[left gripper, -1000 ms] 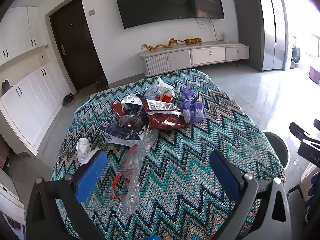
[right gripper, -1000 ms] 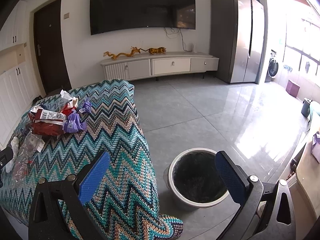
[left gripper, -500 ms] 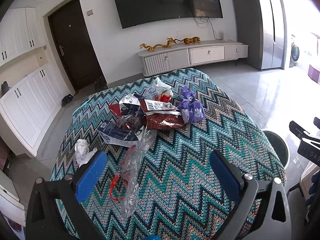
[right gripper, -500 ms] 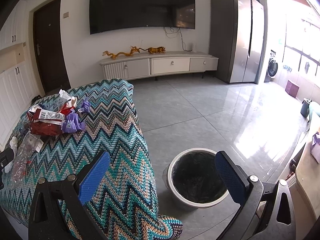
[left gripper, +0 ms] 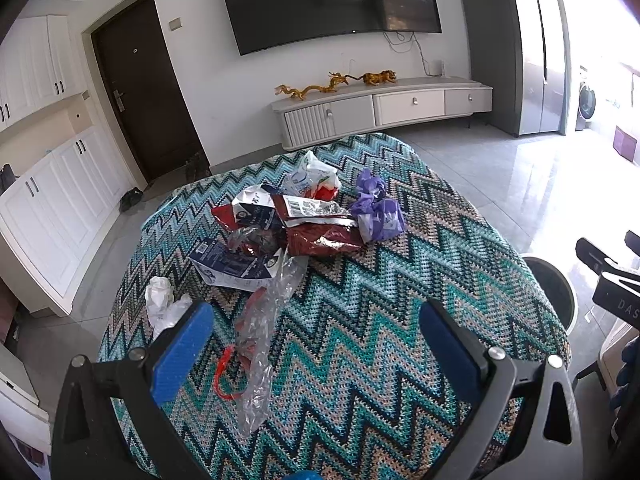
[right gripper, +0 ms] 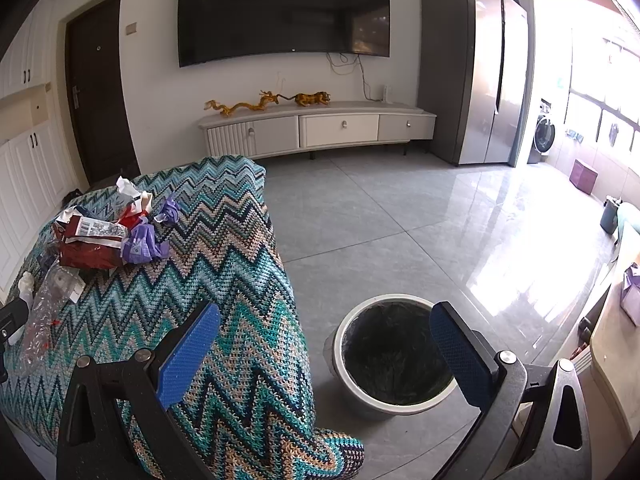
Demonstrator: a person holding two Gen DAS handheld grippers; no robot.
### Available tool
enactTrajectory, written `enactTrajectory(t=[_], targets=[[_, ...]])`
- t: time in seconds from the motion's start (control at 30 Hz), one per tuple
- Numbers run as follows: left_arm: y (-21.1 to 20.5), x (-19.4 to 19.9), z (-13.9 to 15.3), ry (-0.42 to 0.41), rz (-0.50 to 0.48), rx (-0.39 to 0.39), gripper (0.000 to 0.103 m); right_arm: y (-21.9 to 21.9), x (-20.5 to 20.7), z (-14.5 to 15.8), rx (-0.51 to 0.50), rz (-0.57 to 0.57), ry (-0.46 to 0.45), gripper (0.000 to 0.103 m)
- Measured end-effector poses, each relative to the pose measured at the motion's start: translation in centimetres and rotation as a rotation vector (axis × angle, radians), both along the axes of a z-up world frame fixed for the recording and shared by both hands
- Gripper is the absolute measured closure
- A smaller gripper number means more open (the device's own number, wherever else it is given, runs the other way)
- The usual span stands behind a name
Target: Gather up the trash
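Fingers (left gripper: 182, 350) of both grippers spread apart, clear plastic wrapper (left gripper: 262, 332) between left pair, trash bin (right gripper: 394, 354) beneath right.

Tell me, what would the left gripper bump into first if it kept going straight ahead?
Probably the zigzag-patterned knitted tablecloth itself: the left gripper, fingers open, points down at bare cloth, just right of the crumpled clear plastic bag. Depth is hard to judge.

Left view: above the table (left gripper: 360, 300), facing the TV wall.
Right view: off the table's right edge, over the bin (right gripper: 394, 356).
Shared: trash pile (left gripper: 304, 220) (and bin).
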State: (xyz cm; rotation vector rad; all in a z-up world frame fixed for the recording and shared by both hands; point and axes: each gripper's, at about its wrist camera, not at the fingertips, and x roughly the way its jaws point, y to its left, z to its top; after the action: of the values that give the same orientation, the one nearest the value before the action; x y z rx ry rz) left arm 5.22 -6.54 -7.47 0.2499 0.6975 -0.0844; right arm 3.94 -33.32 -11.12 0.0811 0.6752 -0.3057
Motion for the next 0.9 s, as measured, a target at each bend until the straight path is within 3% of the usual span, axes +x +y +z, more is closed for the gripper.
enactTrajectory(t=[0.23, 0.43, 0.73, 0.9], targets=[[0.5, -0.6, 0.9, -0.038, -0.017, -0.051, 0.0, 0.0, -0.3, 0.5, -0.014, -0.009, -0.012, 0.0], [1.7, -1.7, 2.7, -0.137, 0.005, -0.106, 0.0, 1.1, -0.7, 1.8, -0.064, 0.0, -0.033, 0.0], [3.5, -4.2, 5.0, -0.292, 0.062, -0.122, 0.0, 2.9, -2.7, 4.5, -0.138, 0.013, -0.091, 0.0], [4.9, -5.6, 6.1, -0.332, 0.072, -0.156, 0.0, 4.3, -3.9, 6.1, -0.179, 0.035, -0.129, 0.0]])
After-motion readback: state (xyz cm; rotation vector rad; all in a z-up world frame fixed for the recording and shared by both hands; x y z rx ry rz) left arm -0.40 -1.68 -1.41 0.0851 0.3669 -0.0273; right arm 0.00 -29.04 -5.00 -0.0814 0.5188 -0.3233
